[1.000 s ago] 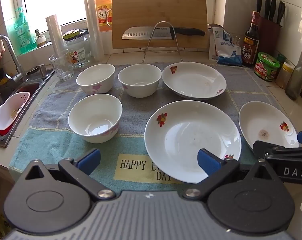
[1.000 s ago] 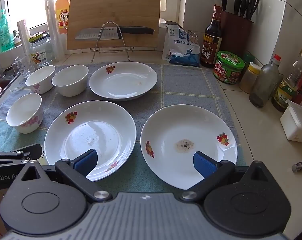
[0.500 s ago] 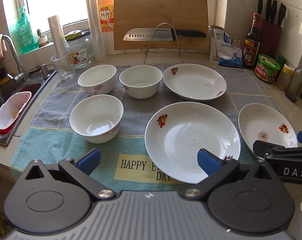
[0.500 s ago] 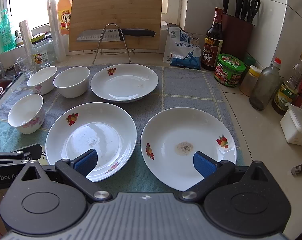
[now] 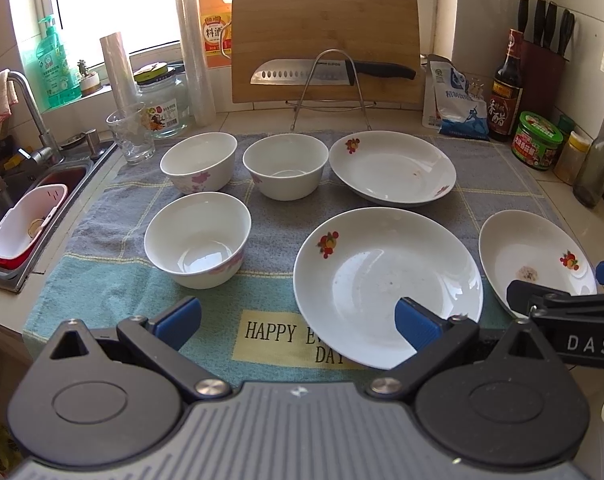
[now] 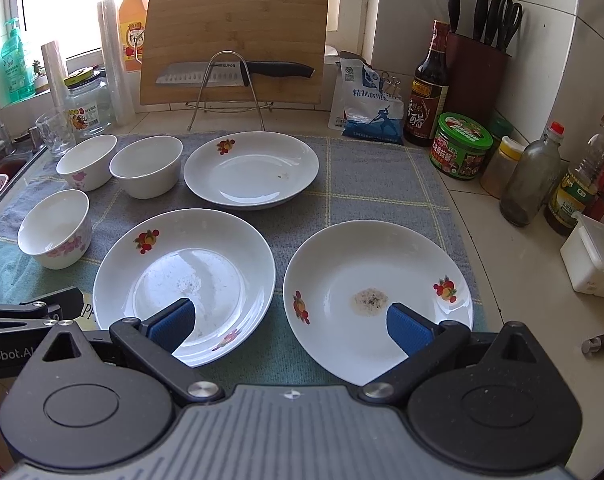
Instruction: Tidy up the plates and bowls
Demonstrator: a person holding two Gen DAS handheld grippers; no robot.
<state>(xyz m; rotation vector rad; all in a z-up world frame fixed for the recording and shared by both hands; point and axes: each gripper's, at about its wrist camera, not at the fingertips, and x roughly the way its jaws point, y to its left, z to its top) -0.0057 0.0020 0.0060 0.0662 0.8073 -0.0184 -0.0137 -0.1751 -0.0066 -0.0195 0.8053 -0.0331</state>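
Towel is the landmark; its yellow panel reads "HAPPY E… DAY", partly hidden. Three bowls on towel's left part: front bowl, back-left bowl, back-mid bowl, all upright, apart from one another. Three plates: back plate at towel's rear, centre plate near its front edge, right plate at its right front; narrow gaps between them. Right plate carries a speckled residue patch

Knife behind the towel reads "SUPOR". Orange jug shows "料酒"; dark bottle "香醋"

Left gripper: jaws spread wide, nothing between, over towel's front edge. Right gripper: jaws apart, empty, over the gap between centre and right plates; its body reads "DAS". Bare towel rear right
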